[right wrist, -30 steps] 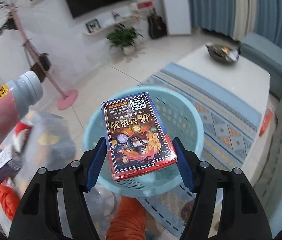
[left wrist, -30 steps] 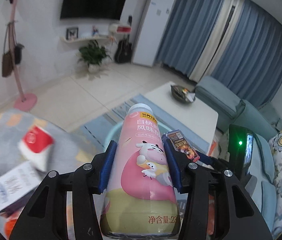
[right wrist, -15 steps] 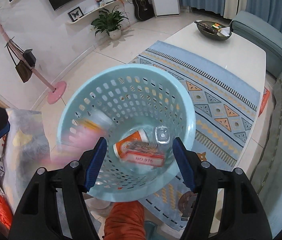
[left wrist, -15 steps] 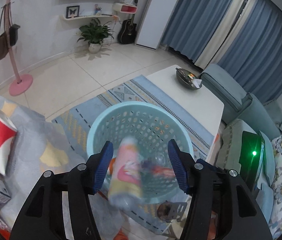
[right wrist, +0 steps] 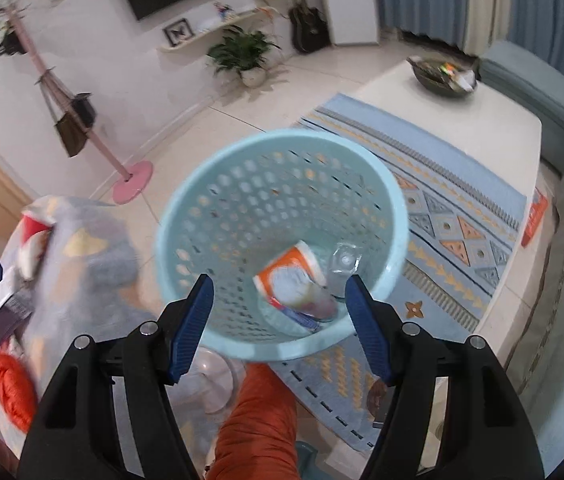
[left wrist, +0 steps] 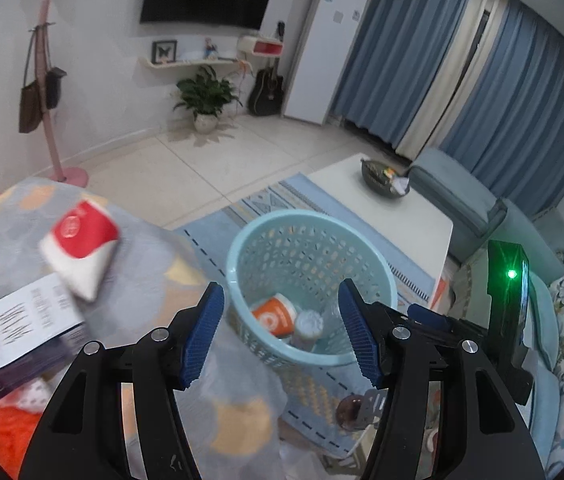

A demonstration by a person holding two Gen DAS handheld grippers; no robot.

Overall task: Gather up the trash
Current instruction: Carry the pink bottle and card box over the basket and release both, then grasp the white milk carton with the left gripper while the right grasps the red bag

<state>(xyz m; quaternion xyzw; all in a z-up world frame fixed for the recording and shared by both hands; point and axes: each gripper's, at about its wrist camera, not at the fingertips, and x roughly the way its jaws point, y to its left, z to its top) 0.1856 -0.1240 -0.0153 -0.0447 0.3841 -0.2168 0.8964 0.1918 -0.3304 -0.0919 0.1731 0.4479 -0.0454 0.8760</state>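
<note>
Left wrist view: left claw point(left wrist: 280, 330) gapes empty, jaws just widened, above the pale-blue perforated plastic basket point(left wrist: 242, 264) holding an orange paper cup point(left wrist: 274, 314); right claw point(right wrist: 278, 320) likewise spread, empty.

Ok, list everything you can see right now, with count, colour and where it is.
basket: one, light blue, on the rug
paper cup: one, orange, in the basket
clear bottle: one, in the basket
red-and-white cup: one, on the grey blanket
box: one, white and purple, on the blanket
bowl: one, dark, on the white table
left gripper: black, blue pads, open, empty
right gripper: same, open, empty
</note>
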